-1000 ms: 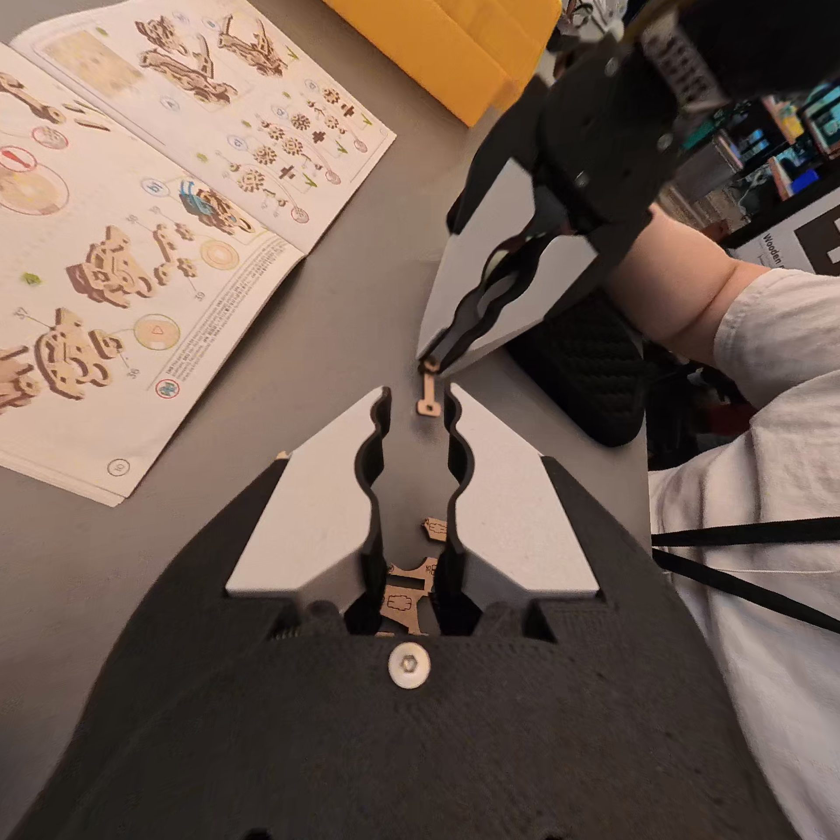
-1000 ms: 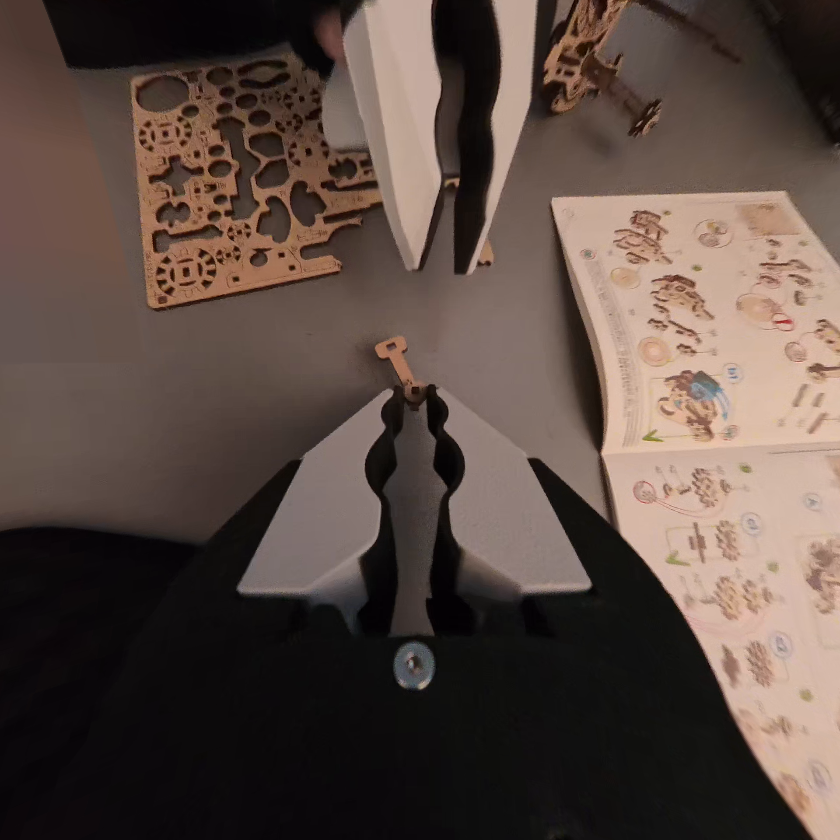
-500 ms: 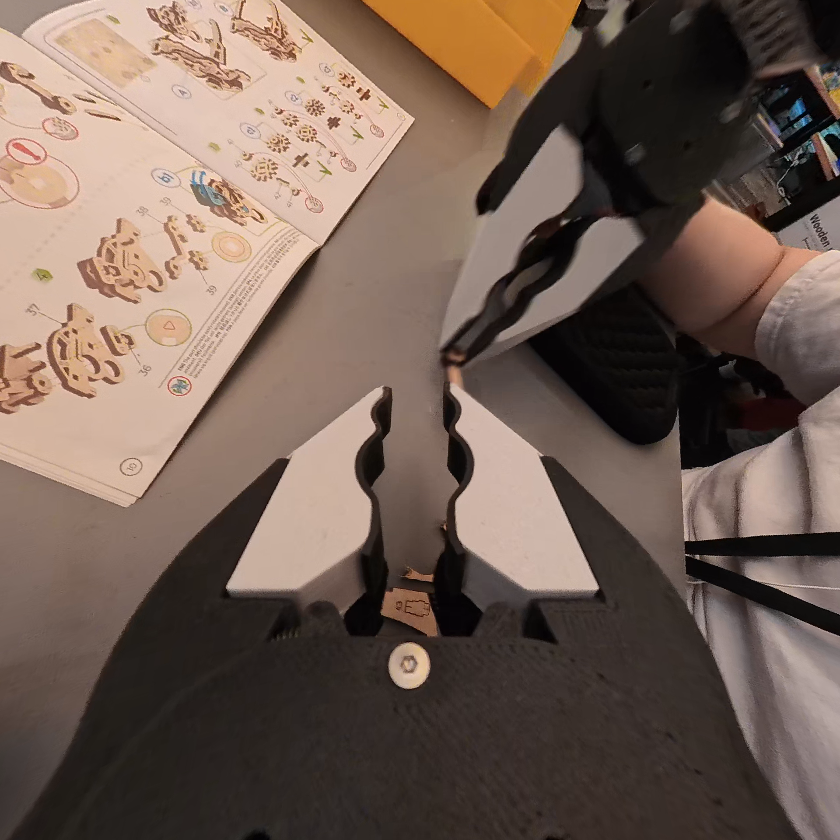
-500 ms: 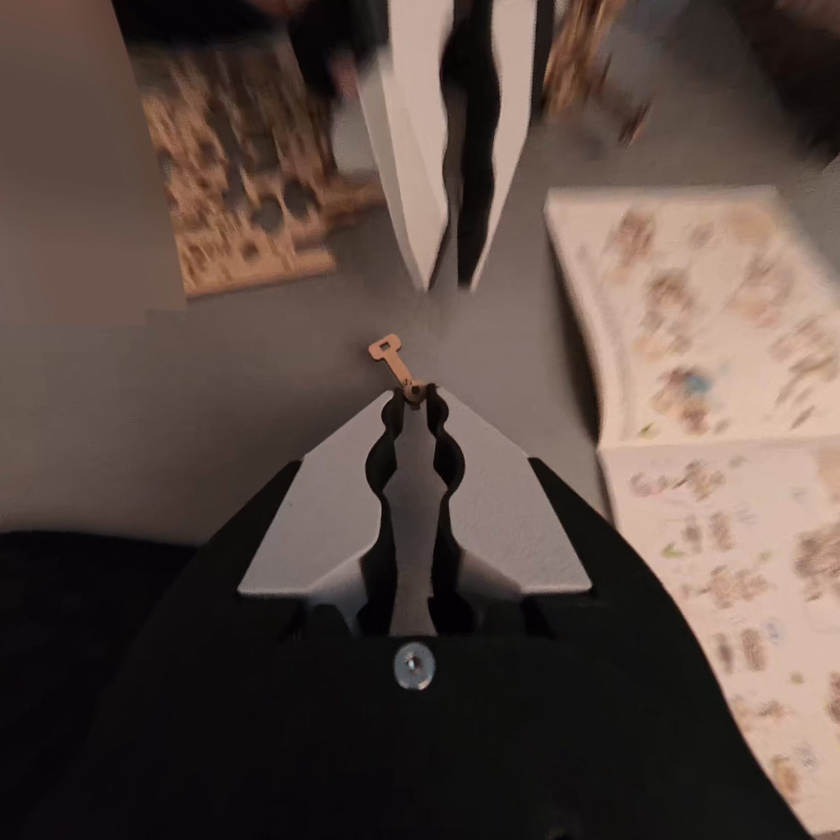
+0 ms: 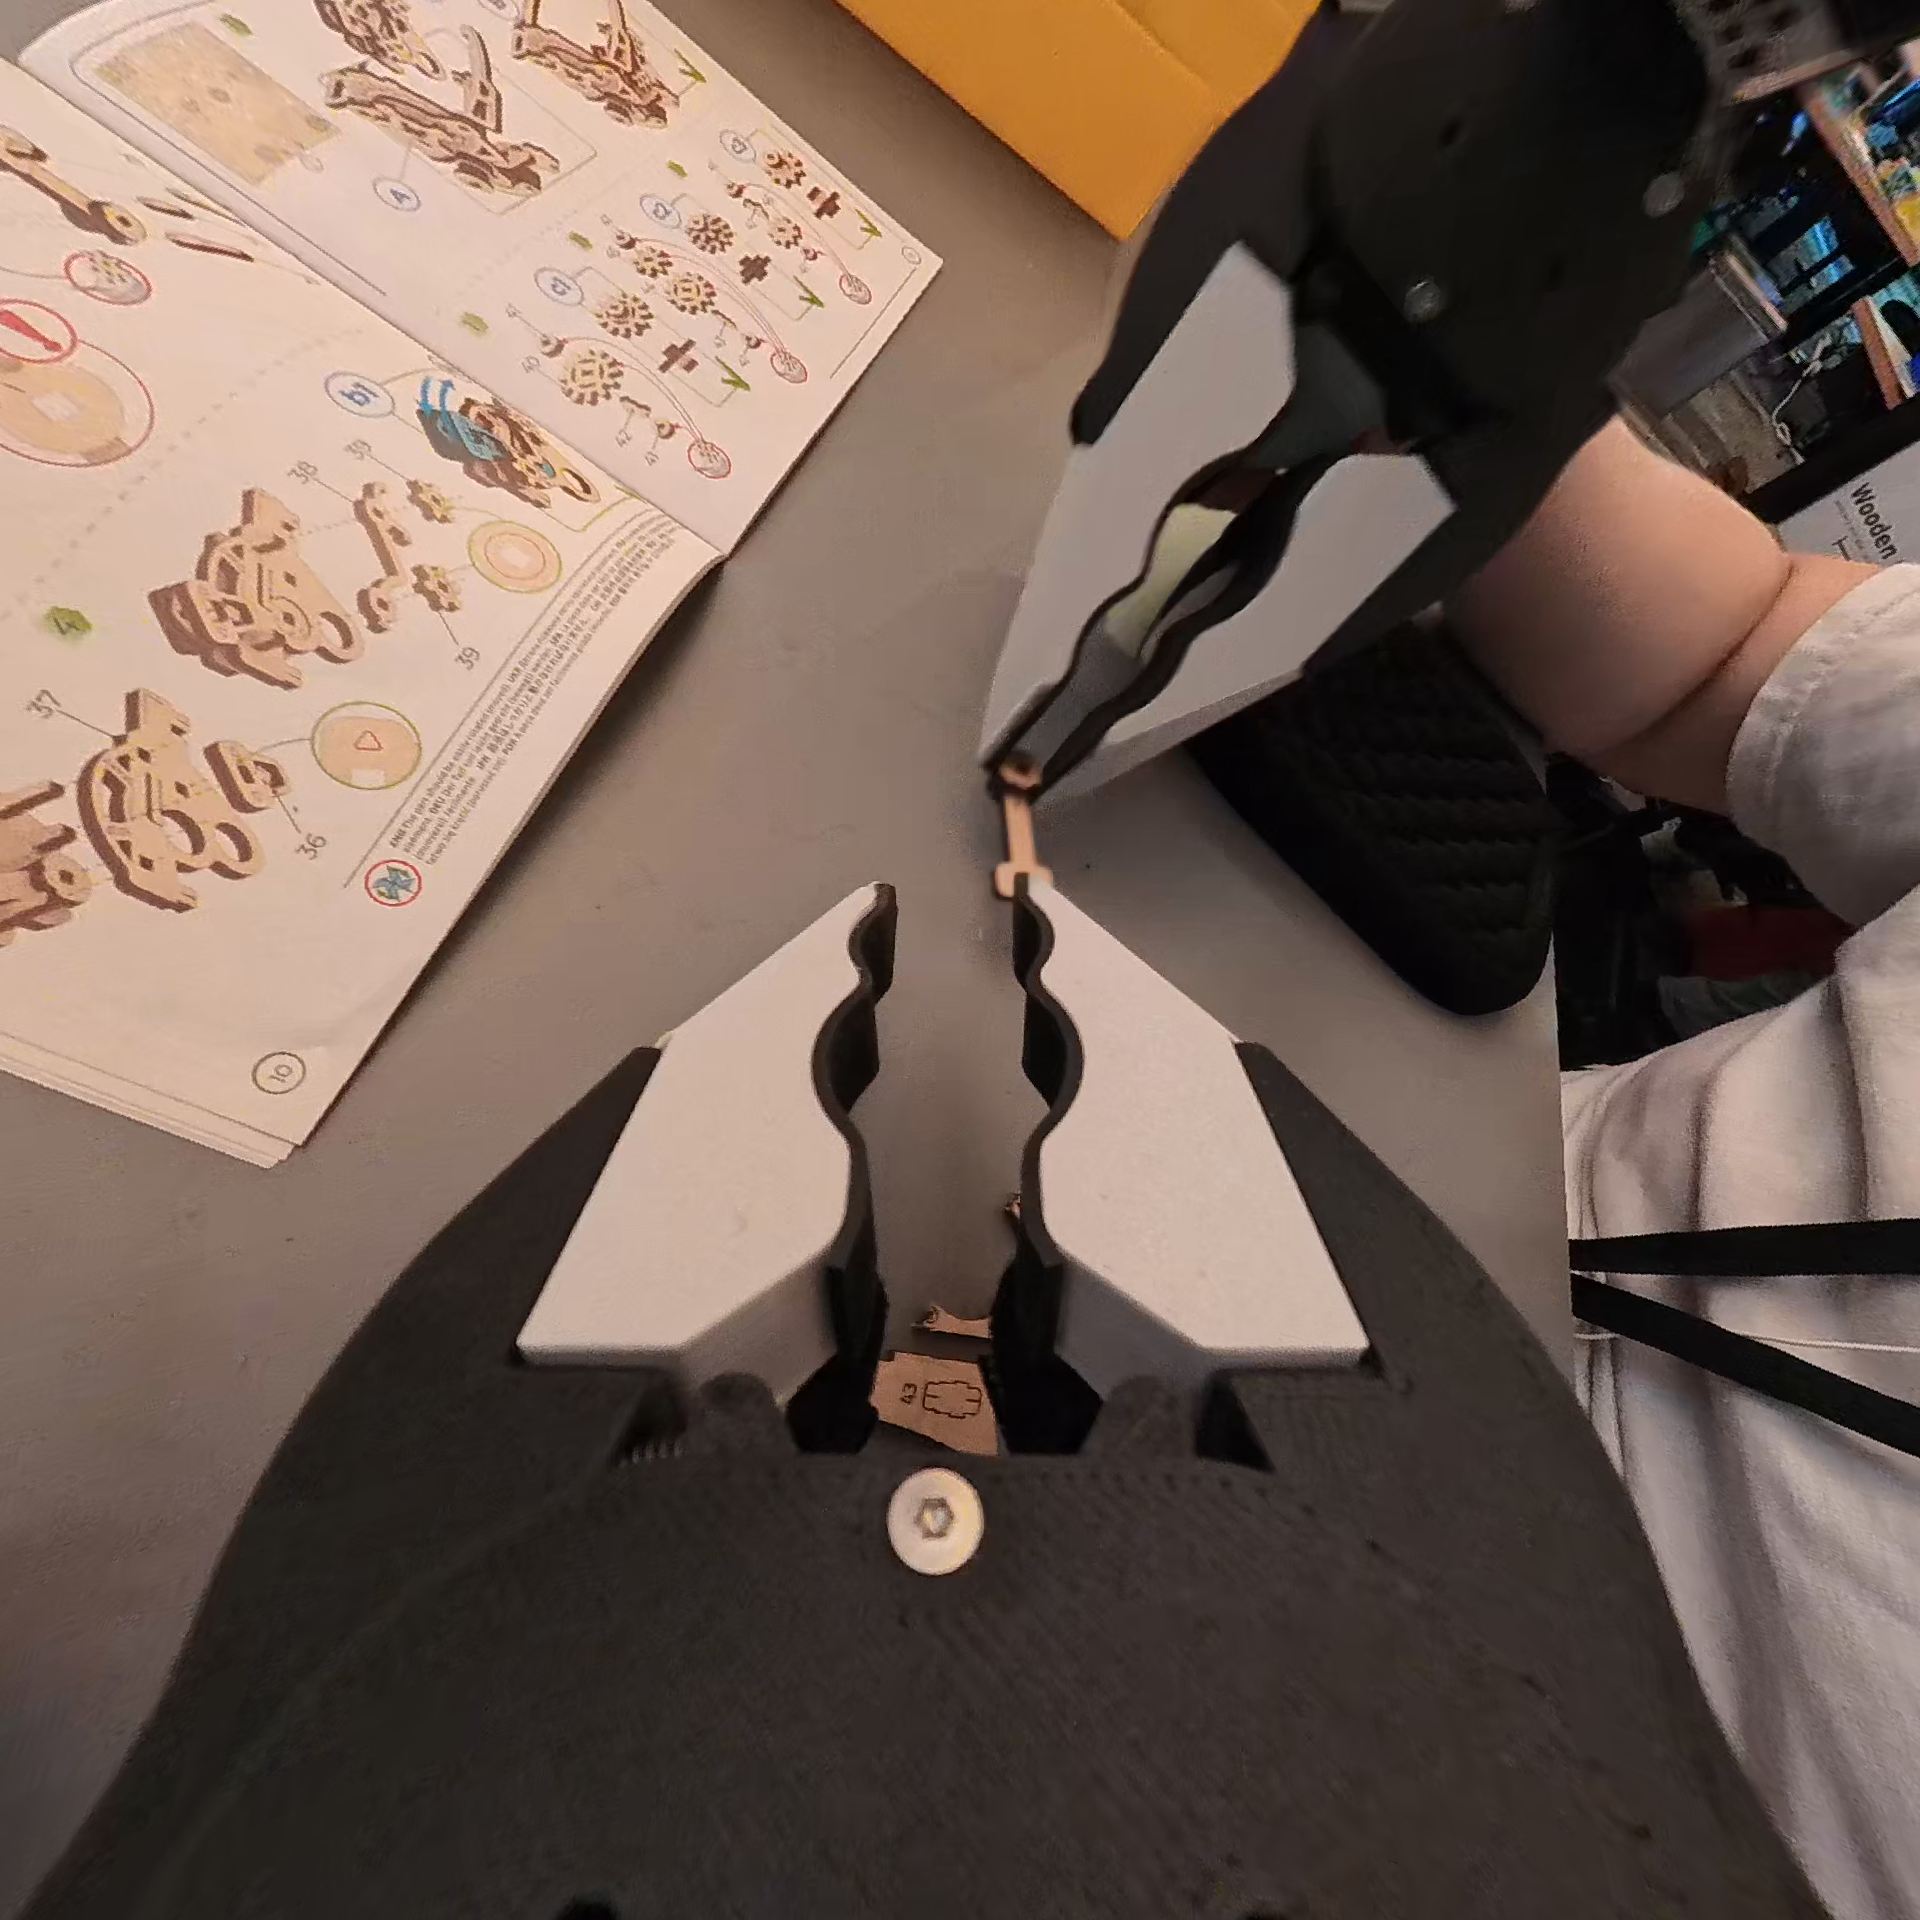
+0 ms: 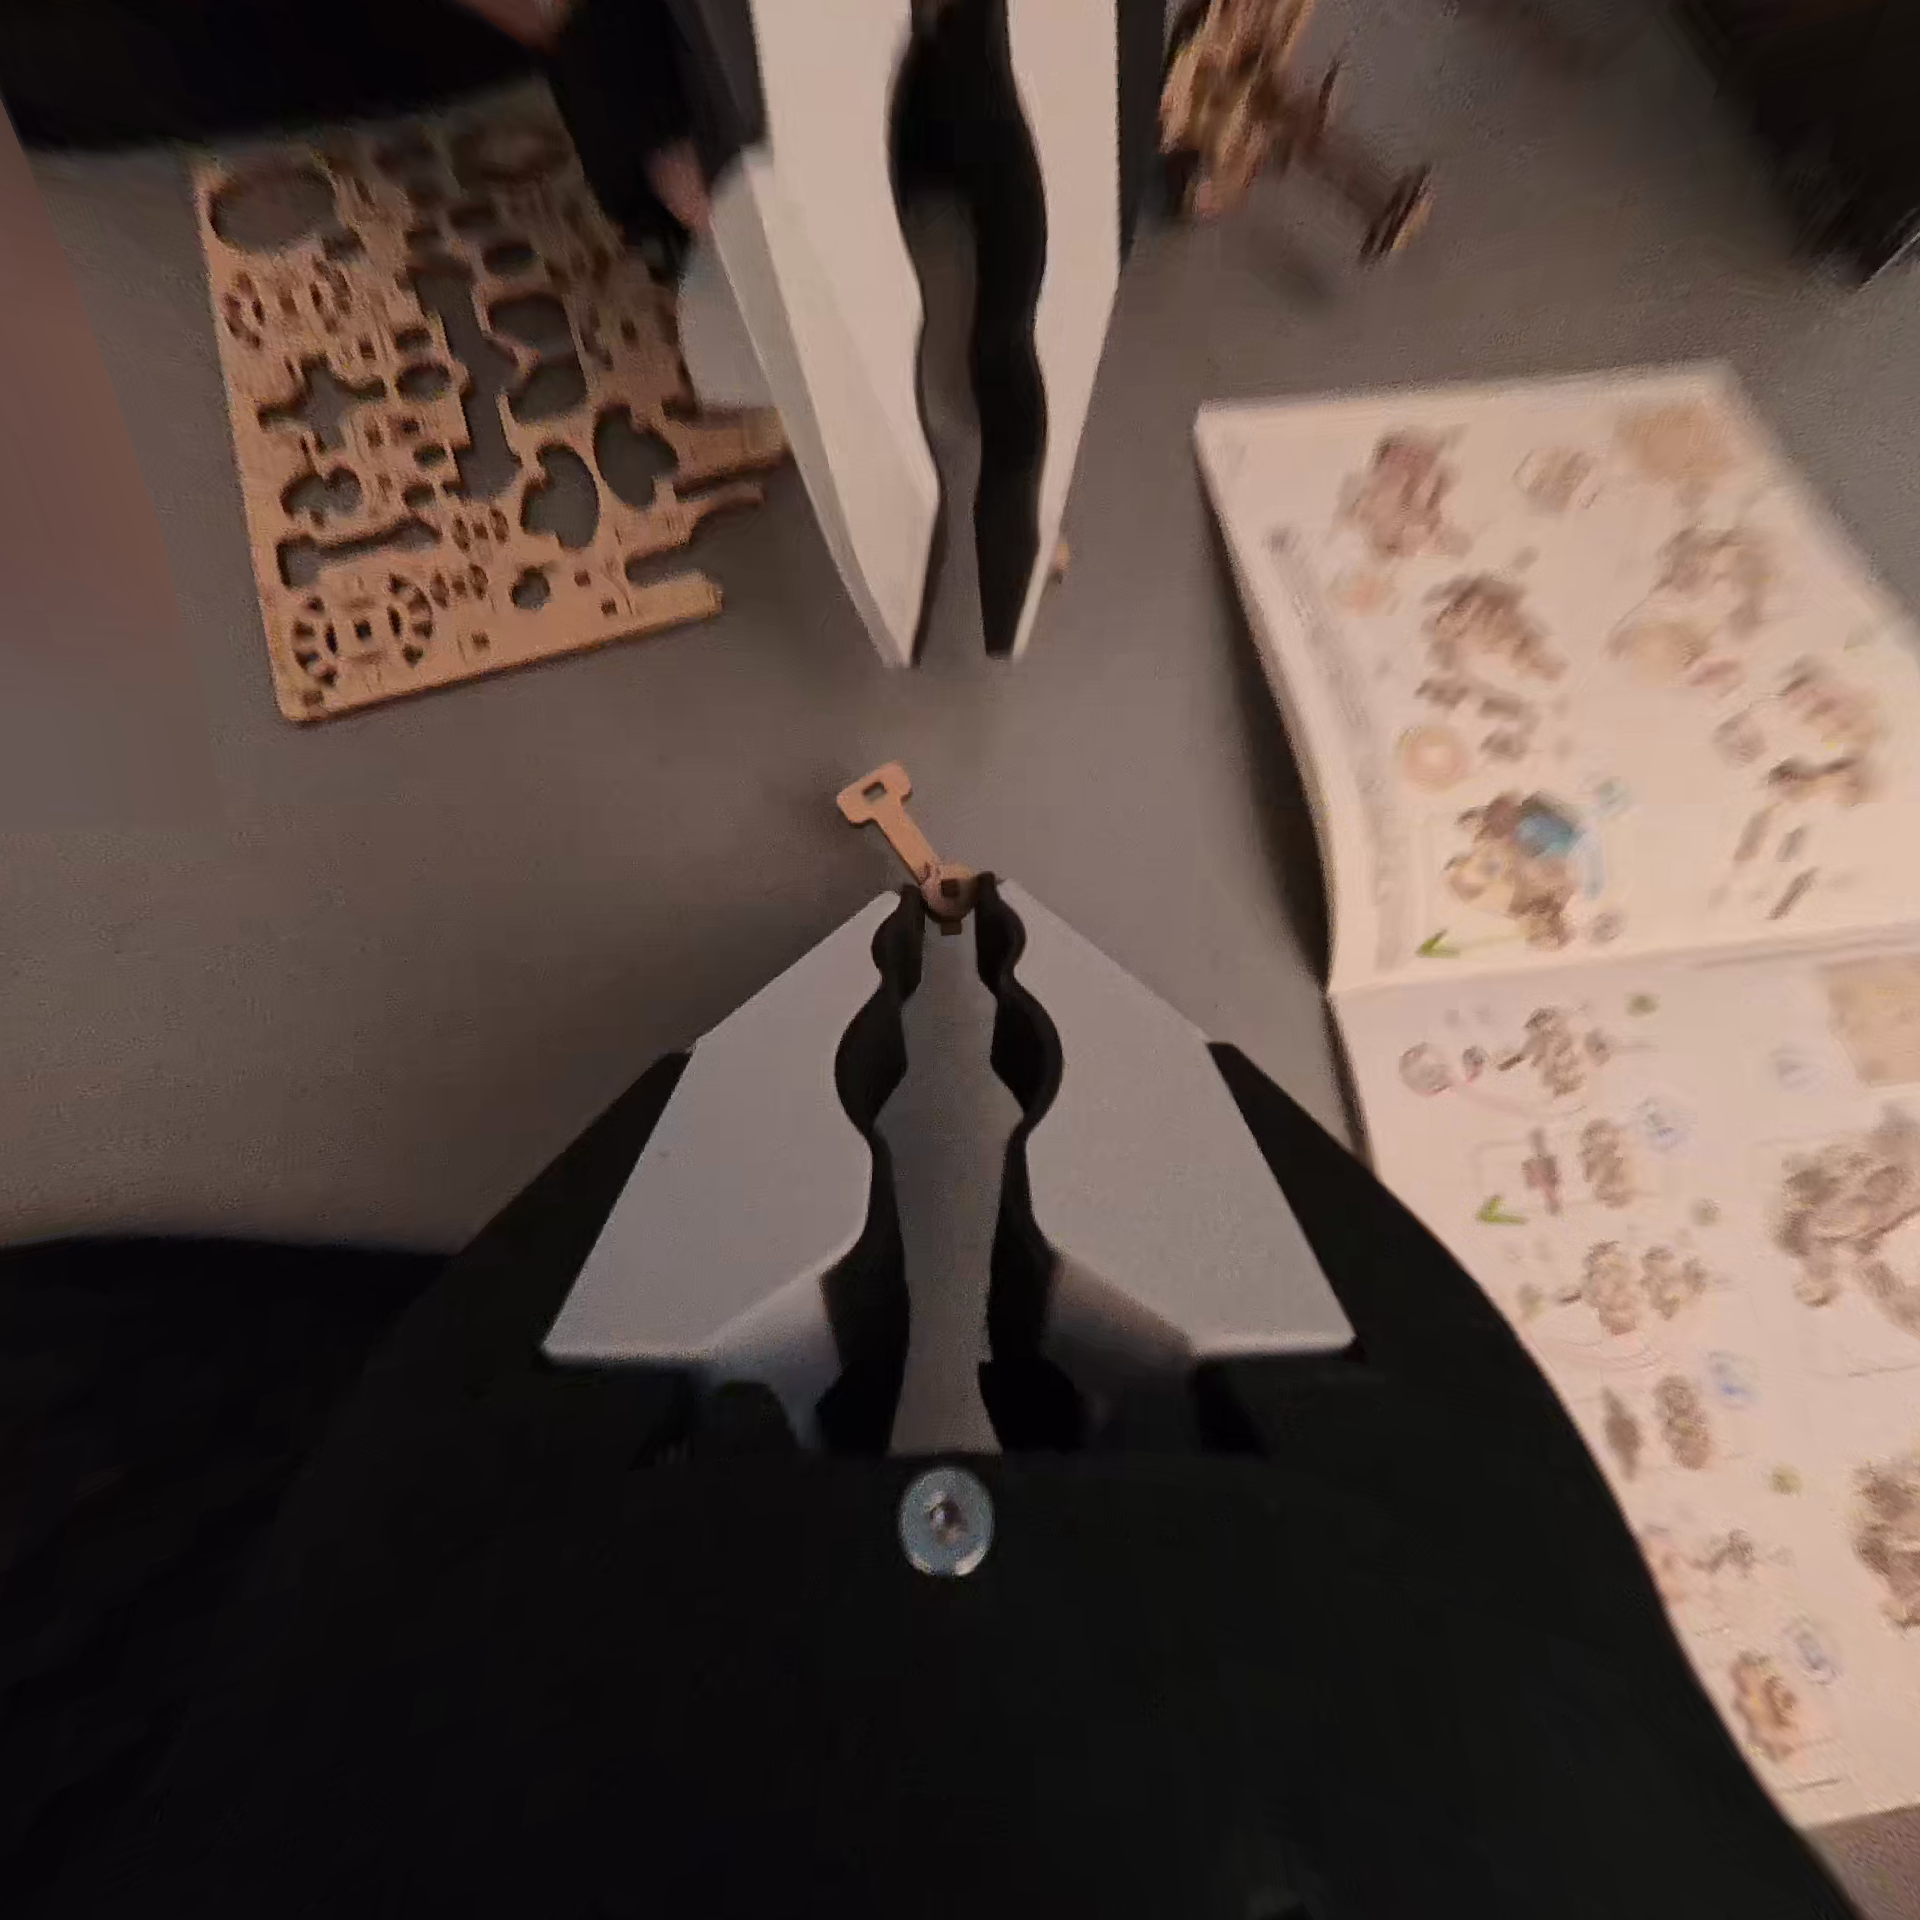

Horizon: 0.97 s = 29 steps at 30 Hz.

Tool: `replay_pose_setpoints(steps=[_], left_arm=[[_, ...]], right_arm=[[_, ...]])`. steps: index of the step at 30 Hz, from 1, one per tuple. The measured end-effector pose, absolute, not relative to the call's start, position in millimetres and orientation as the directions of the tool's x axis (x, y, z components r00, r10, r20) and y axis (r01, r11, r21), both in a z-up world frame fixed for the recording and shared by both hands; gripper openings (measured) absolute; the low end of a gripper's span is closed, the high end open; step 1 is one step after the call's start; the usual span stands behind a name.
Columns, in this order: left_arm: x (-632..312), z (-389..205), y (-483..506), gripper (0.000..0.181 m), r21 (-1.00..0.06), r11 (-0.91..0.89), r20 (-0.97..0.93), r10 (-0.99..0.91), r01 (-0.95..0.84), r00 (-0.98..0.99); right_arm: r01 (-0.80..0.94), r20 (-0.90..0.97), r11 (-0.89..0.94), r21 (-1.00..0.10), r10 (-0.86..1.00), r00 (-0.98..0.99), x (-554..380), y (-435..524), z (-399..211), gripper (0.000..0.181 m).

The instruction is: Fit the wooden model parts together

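My right gripper [image 6: 951, 891] is shut on one end of a small T-shaped wooden part [image 6: 891, 826] and holds it just above the grey table. In the left wrist view the right gripper [image 5: 1013, 771] points down at my left one, and the part [image 5: 1016, 831] reaches the tip of my left gripper's right finger. My left gripper [image 5: 954, 899] is open and empty; in the right wrist view it [image 6: 951, 655] hangs just beyond the part. A punched-out wooden sheet [image 6: 447, 436] lies far left. A partly built wooden model [image 6: 1247, 135] stands blurred at the back.
An open instruction booklet [image 5: 364, 468] lies left of my left gripper and shows at the right in the right wrist view [image 6: 1610, 831]. A yellow box [image 5: 1091, 94] sits behind it. A black textured pad [image 5: 1382, 810], the table edge and a person's forearm [image 5: 1621, 623] are at the right. Wooden scraps [image 5: 935, 1392] lie under my left gripper.
My left gripper has moved a little closer to the right one. The part's free end now meets my left gripper's right fingertip. Neither gripper has opened or shut.
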<state>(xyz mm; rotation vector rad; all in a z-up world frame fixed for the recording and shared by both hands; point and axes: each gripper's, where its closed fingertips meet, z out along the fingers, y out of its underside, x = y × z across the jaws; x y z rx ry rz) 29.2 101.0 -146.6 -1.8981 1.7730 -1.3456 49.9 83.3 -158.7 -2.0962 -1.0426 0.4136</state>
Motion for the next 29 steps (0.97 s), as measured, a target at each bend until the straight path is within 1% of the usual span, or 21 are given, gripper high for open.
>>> replay_pose_setpoints(steps=[1, 2, 4, 5, 7, 9, 10, 11, 13, 14, 15, 16, 17, 19, 20, 21, 23, 24, 26, 28, 29], left_arm=[[30, -146, 102, 0.02, -0.692, -0.253, 0.46, -0.876, -0.677, -0.143], [30, -146, 101, 0.02, -0.691, -0.255, 0.463, -0.874, -0.676, -0.144], [29, -147, 101, 0.02, -0.688, -0.256, 0.466, -0.873, -0.679, -0.143], [29, -148, 101, 0.02, -0.687, -0.253, 0.464, -0.875, -0.681, -0.142], [29, -148, 101, 0.02, -0.688, -0.246, 0.456, -0.878, -0.683, -0.143], [29, -148, 100, 0.02, -0.687, -0.243, 0.455, -0.879, -0.685, -0.144], [29, -149, 100, 0.02, -0.685, -0.243, 0.456, -0.878, -0.687, -0.145], [29, -149, 100, 0.02, -0.684, -0.242, 0.454, -0.88, -0.688, -0.142], [29, -149, 101, 0.02, -0.687, -0.244, 0.452, -0.881, -0.684, -0.139], [30, -148, 101, 0.02, -0.688, -0.248, 0.456, -0.879, -0.682, -0.14], [29, -148, 102, 0.02, -0.687, -0.25, 0.458, -0.878, -0.682, -0.139], [29, -148, 102, 0.02, -0.686, -0.251, 0.457, -0.879, -0.683, -0.137], [29, -149, 102, 0.02, -0.686, -0.25, 0.455, -0.88, -0.683, -0.134], [29, -148, 103, 0.02, -0.688, -0.251, 0.454, -0.881, -0.681, -0.133], [30, -147, 104, 0.02, -0.691, -0.253, 0.454, -0.881, -0.677, -0.134], [30, -146, 105, 0.02, -0.696, -0.257, 0.453, -0.882, -0.671, -0.132], [31, -142, 108, 0.021, -0.712, -0.267, 0.448, -0.885, -0.649, -0.127], [32, -137, 110, 0.022, -0.728, -0.274, 0.446, -0.886, -0.629, -0.129], [34, -126, 113, 0.023, -0.762, -0.285, 0.44, -0.887, -0.582, -0.142], [36, -114, 114, 0.026, -0.803, -0.28, 0.425, -0.888, -0.526, -0.176], [36, -105, 114, 0.028, -0.829, -0.272, 0.41, -0.89, -0.489, -0.2]], right_arm=[[0.518, 0.049, -0.35, -0.781, 0.791, 0.61, 45, 84, -152, 0.008], [0.542, 0.034, -0.394, -0.742, 0.785, 0.618, 50, 83, -168, 0.008], [0.501, -0.029, -0.441, -0.745, 0.771, 0.636, 52, 85, -171, 0.008], [0.543, 0.005, -0.444, -0.713, 0.771, 0.637, 56, 84, -168, 0.008], [0.54, 0.09, -0.353, -0.764, 0.77, 0.632, 51, 86, -150, 0.008], [0.568, 0.036, -0.428, -0.703, 0.776, 0.63, 54, 83, -178, 0.008], [0.512, -0.008, -0.431, -0.743, 0.77, 0.638, 51, 84, -169, 0.008], [0.519, -0.004, -0.445, -0.73, 0.761, 0.649, 54, 85, -162, 0.009], [0.484, 0.076, -0.343, -0.805, 0.749, 0.658, 51, 91, -139, 0.007], [0.538, 0.058, -0.411, -0.736, 0.753, 0.655, 56, 87, -164, 0.008], [0.522, 0.017, -0.442, -0.729, 0.751, 0.66, 55, 88, -175, 0.007], [0.469, -0.046, -0.458, -0.755, 0.75, 0.66, 51, 86, -167, 0.008], [0.5, -0.021, -0.474, -0.725, 0.74, 0.672, 55, 87, -164, 0.008], [0.528, 0.09, -0.395, -0.752, 0.733, 0.675, 55, 92, -157, 0.007], [0.58, 0.072, -0.459, -0.673, 0.74, 0.669, 61, 86, -181, 0.009], [0.505, 0.022, -0.447, -0.738, 0.733, 0.68, 55, 90, -173, 0.008], [0.483, -0.021, -0.492, -0.724, 0.716, 0.698, 63, 90, -168, 0.008], [0.415, -0.056, -0.478, -0.774, 0.705, 0.707, 63, 92, -156, 0.008], [0.197, -0.302, -0.56, -0.804, 0.671, 0.677, 62, 87, -132, 0.009], [-0.094, -0.586, -0.634, -0.767, 0.635, 0.504, 60, 82, -95, 0.008], [-0.224, -0.68, -0.654, -0.723, 0.616, 0.397, 63, 82, -77, 0.008]])
